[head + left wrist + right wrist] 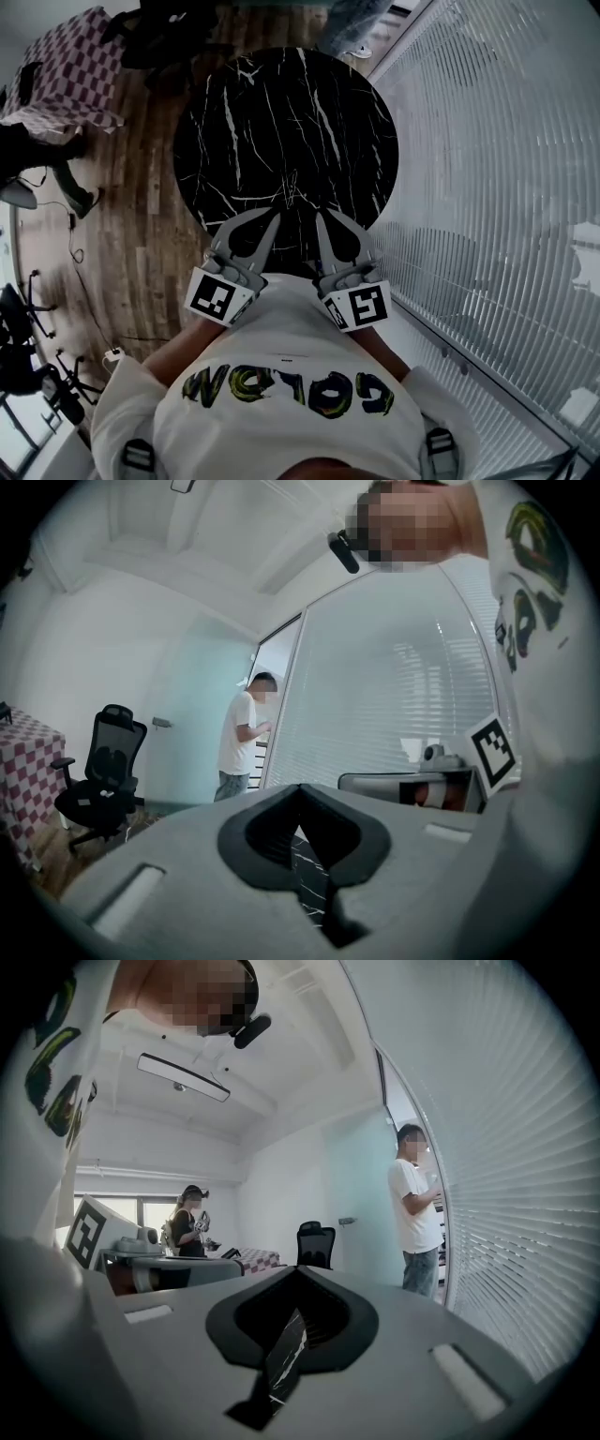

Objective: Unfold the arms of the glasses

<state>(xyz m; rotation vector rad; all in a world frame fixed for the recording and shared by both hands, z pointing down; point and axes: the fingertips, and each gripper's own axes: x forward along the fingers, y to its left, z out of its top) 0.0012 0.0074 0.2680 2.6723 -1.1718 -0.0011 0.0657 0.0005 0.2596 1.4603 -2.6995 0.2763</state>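
Fingers [266, 240] closed — at black table's [281, 112] near edge

Your left hand-held gripper [300, 789]: jaws together, nothing between them.
Worktop [311, 869]: black marble, glimpsed through the jaw gap.
Ahead of you: 1 standing person [244, 738], 1 office chair [103, 771].

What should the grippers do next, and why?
Probably reach both forward over the table. The left gripper and right gripper are shut and empty, with their tips at the table's near edge. A thin wiry shape just ahead of them may be the glasses, though it is too faint to be sure. Nothing is gripped yet, so closing in comes first.
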